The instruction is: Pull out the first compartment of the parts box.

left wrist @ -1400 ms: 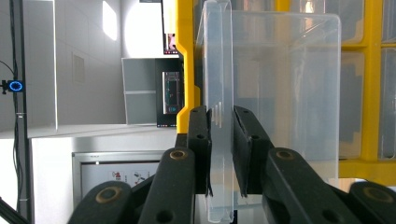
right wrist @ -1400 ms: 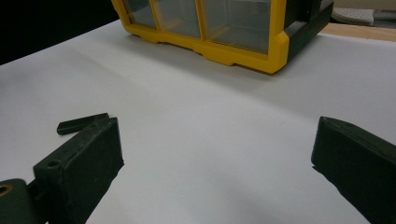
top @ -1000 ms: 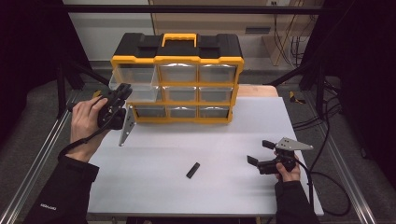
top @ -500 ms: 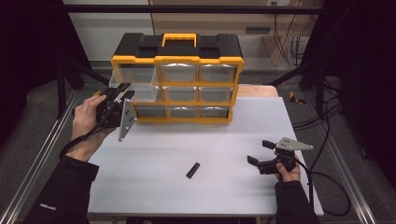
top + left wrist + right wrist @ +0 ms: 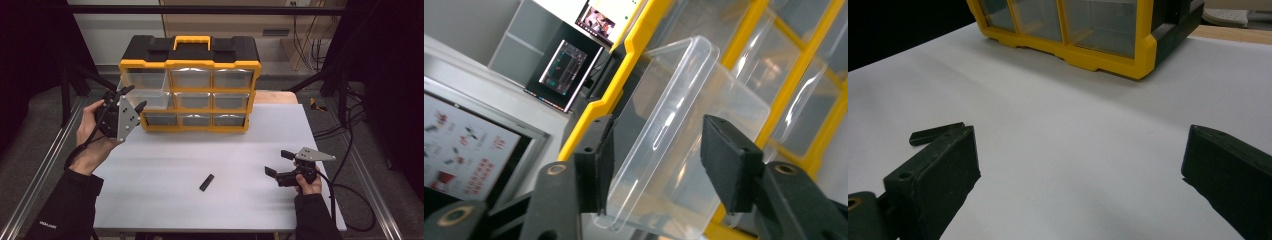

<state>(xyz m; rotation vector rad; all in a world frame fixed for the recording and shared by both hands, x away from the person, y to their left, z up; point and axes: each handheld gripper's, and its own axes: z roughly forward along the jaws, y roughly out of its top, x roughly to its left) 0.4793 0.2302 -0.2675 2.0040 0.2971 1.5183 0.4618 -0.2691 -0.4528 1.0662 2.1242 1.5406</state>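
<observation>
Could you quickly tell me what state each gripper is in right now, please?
Left gripper: open, jaws just been opening, either side of the pulled-out clear drawer, pads off it.
Right gripper: open, holding nothing.

A white table [image 5: 165, 165] is sitting in the middle of a dim room, with a strip of wood [image 5: 277, 96] showing at its far edge. Grey floor [image 5: 40, 135] is spreading out to either side, and dark frame bars [image 5: 320, 80] are slanting down around the table. Cables [image 5: 345, 130] are trailing across the floor on the right. Behind, a pale wall [image 5: 120, 35] is catching the light, and two lit screens [image 5: 566, 67] are glowing.
</observation>
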